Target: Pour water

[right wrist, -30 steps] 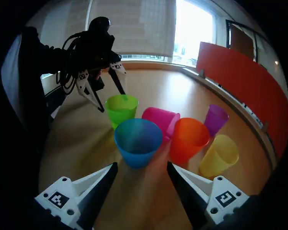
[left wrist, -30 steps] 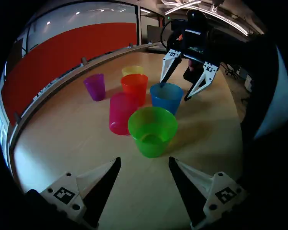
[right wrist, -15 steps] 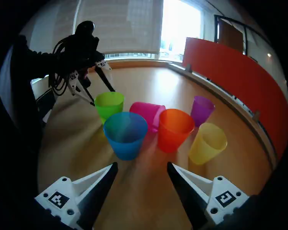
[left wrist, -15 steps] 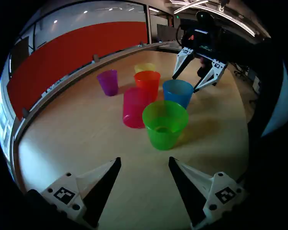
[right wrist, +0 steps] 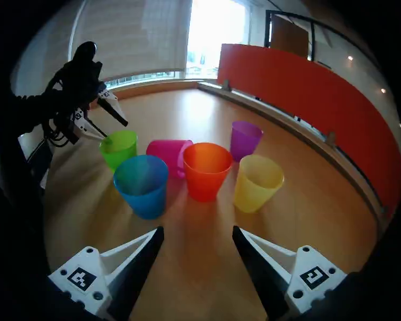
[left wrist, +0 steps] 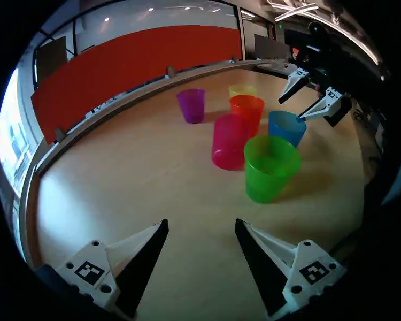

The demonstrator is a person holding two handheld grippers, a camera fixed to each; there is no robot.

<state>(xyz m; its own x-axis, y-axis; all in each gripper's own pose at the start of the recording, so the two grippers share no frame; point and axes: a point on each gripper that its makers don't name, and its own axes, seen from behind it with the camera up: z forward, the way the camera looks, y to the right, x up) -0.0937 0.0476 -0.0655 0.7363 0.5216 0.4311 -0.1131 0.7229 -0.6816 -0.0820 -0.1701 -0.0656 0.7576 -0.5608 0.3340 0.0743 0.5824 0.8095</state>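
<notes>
Several plastic cups stand grouped on the wooden table [left wrist: 147,176]. In the left gripper view the green cup [left wrist: 270,167] is nearest, with the pink cup [left wrist: 230,142], blue cup [left wrist: 286,127], orange cup [left wrist: 247,111], yellow cup [left wrist: 242,90] and purple cup [left wrist: 191,105] behind it. My left gripper [left wrist: 201,222] is open and empty, short of the green cup. In the right gripper view my right gripper [right wrist: 198,229] is open and empty in front of the blue cup [right wrist: 141,184] and orange cup [right wrist: 206,170]. The left gripper [right wrist: 116,132] shows beyond the green cup [right wrist: 118,148].
A red partition [left wrist: 131,59] runs along the table's far side, with a raised ledge [left wrist: 93,115] in front of it. Bright windows [right wrist: 216,27] stand behind the table in the right gripper view. The person's dark sleeve [right wrist: 24,117] holds the far gripper.
Both grippers have drawn back from the cups and swung sideways. The cups now sit farther off, shifted right in the left gripper view. Both stay open.
</notes>
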